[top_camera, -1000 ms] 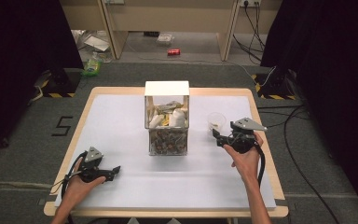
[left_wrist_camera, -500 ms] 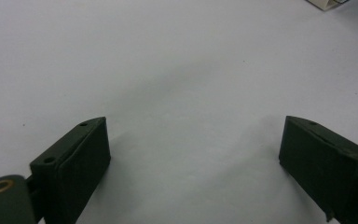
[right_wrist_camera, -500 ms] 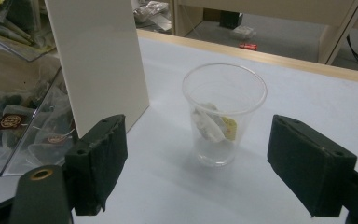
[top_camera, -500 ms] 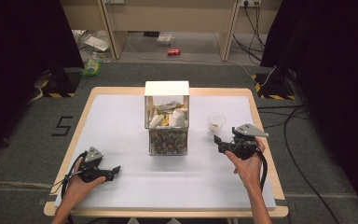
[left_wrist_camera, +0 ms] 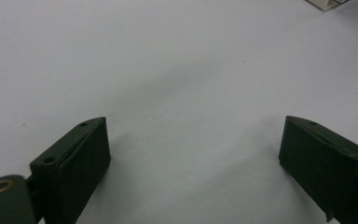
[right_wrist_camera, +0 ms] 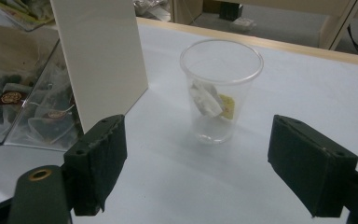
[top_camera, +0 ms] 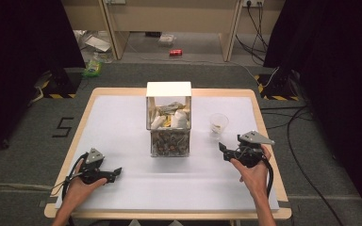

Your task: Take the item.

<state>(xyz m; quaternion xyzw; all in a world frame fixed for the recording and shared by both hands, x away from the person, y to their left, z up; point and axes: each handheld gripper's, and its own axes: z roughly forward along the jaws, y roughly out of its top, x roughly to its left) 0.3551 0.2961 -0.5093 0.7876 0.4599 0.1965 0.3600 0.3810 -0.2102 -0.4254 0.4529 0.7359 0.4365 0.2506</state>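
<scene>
A clear plastic cup [right_wrist_camera: 220,88] with a tea bag [right_wrist_camera: 209,99] inside stands on the white table, a short way ahead of my right gripper [right_wrist_camera: 196,120]. That gripper is open, and nothing sits between its jaws. In the high view the cup [top_camera: 218,123] is right of a white-topped box [top_camera: 168,120] with clear compartments of tea bags. My right gripper [top_camera: 222,149] sits below the cup, held by a hand. My left gripper [top_camera: 117,173] rests at the table's front left, open over bare table [left_wrist_camera: 192,122].
The box's white side panel [right_wrist_camera: 100,60] and clear lower bin [right_wrist_camera: 28,116] stand close on the left in the right gripper view. The wooden table edge [top_camera: 264,136] runs close on the right. Cables and shelving lie on the floor beyond the table.
My right gripper has drawn back from the cup toward the front edge of the table. The left gripper has stayed still.
</scene>
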